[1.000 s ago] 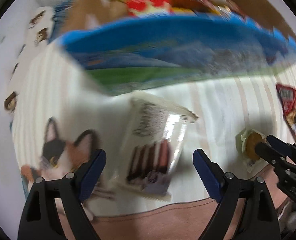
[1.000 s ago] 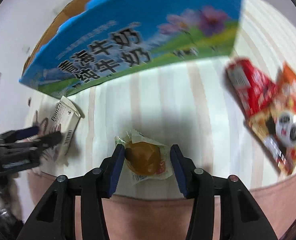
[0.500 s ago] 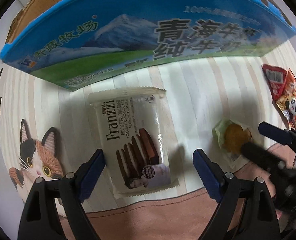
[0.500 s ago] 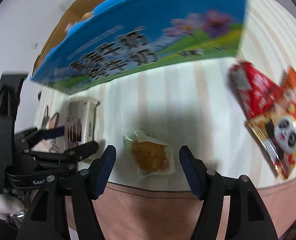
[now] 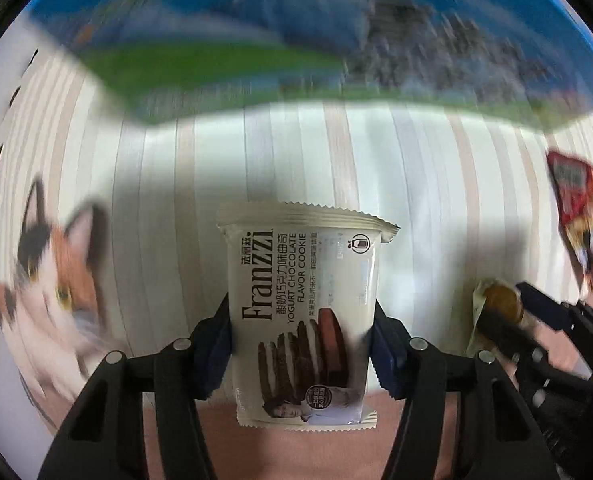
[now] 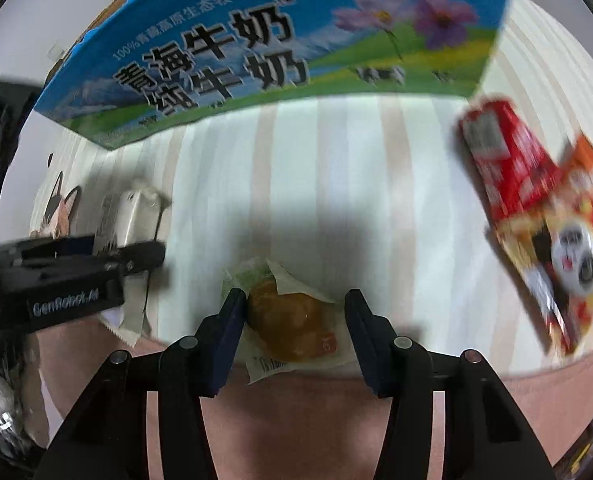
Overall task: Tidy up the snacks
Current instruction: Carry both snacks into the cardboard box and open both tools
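A white Franzzi chocolate cookie pack (image 5: pixel 302 316) lies on the striped cloth between the fingers of my left gripper (image 5: pixel 301 336), which has closed on its sides. It also shows in the right wrist view (image 6: pixel 130 216). A small wrapped golden pastry (image 6: pixel 286 316) lies between the fingers of my right gripper (image 6: pixel 292 320); the left pad touches it, the right pad stands apart. The pastry shows in the left wrist view (image 5: pixel 500 300). A blue milk carton box (image 6: pixel 280 48) stands behind both.
A red snack pack (image 6: pixel 504 148) and an orange panda snack pack (image 6: pixel 572 256) lie at the right. The cloth (image 5: pixel 336 160) has a cat print (image 5: pixel 52 280) at the left. The pink table edge (image 6: pixel 296 420) runs along the front.
My left gripper has moved forward and closed onto the cookie pack. My right gripper has moved forward around the pastry and narrowed its opening.
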`<state>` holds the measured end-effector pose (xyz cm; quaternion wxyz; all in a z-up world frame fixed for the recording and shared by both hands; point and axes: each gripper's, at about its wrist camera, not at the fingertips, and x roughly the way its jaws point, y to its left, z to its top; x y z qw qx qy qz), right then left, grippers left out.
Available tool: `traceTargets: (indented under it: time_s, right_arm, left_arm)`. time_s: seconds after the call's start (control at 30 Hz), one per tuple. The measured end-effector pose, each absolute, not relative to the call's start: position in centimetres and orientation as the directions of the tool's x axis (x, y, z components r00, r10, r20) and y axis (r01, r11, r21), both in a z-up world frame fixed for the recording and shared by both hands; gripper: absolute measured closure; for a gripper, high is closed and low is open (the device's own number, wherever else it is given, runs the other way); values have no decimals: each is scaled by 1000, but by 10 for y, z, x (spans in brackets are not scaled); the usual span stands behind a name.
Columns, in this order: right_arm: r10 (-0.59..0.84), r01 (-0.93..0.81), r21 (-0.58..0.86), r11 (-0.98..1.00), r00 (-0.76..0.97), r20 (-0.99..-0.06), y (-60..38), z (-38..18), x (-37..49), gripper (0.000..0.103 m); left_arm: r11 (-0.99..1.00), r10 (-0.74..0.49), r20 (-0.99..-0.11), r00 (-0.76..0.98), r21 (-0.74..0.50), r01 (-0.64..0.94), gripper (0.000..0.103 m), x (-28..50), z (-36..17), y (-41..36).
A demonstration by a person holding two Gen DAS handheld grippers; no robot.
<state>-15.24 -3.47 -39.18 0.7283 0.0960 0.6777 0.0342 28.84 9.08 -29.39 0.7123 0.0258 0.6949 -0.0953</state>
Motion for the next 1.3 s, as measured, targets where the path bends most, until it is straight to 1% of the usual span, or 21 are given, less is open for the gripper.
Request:
traceTargets:
  time_s: [0.2, 0.3, 0.37, 0.47, 0.67, 0.77, 0.8, 0.9, 1.0, 1.1, 1.2, 1.3]
  right_arm:
    - [206, 120, 208, 971, 26, -978, -49, -396, -202, 49]
    - [177, 106, 178, 978, 15, -984, -46, -396, -218, 49]
    - [162, 94, 162, 982, 10, -987, -39, -400, -218, 48]
    - [145, 93, 144, 985, -5, -989, -32, -405, -213, 47]
    - [112, 77, 110, 991, -21, -993, -17, -415, -213, 40]
    - [46, 24, 46, 999, -9, -999, -3, -418, -214, 42]
    - [23, 8, 23, 1000, 4, -1000, 4, -418, -214, 47]
    - [-9, -21, -10, 1000, 39, -999, 16, -415, -219, 48]
    - [7, -9, 6, 1000, 47, -999, 9, -409, -226, 48]
    - [56, 26, 57, 998, 54, -997, -9, -398, -236, 49]
    - [121, 74, 126, 989, 67, -990, -24, -385, -242, 49]
    - [169, 105, 178, 978, 92, -981, -37, -369, -240, 49]
  left_arm:
    - [991, -80, -997, 6, -79, 106, 46, 232, -299, 93]
    - [994, -60, -998, 23, -58, 90, 46, 226, -305, 95]
    - [995, -46, -999, 23, -44, 93, 45, 225, -311, 93]
    - [996, -42, -999, 25, -39, 77, 45, 229, -323, 67]
    - [997, -37, -998, 42, -34, 66, 46, 215, -335, 59]
    - [997, -50, -997, 54, -47, 54, 46, 204, -330, 75]
    - [997, -52, -997, 56, -49, 53, 46, 200, -327, 78]
    - [997, -64, -996, 70, -60, 50, 47, 194, -319, 84]
    - [996, -73, -994, 77, -69, 52, 47, 188, -312, 88]
    - [995, -89, -992, 90, -84, 59, 47, 184, -302, 89]
    - [992, -116, -987, 107, -109, 66, 47, 186, -282, 92]
    - [985, -167, -975, 146, -157, 76, 47, 189, -251, 92]
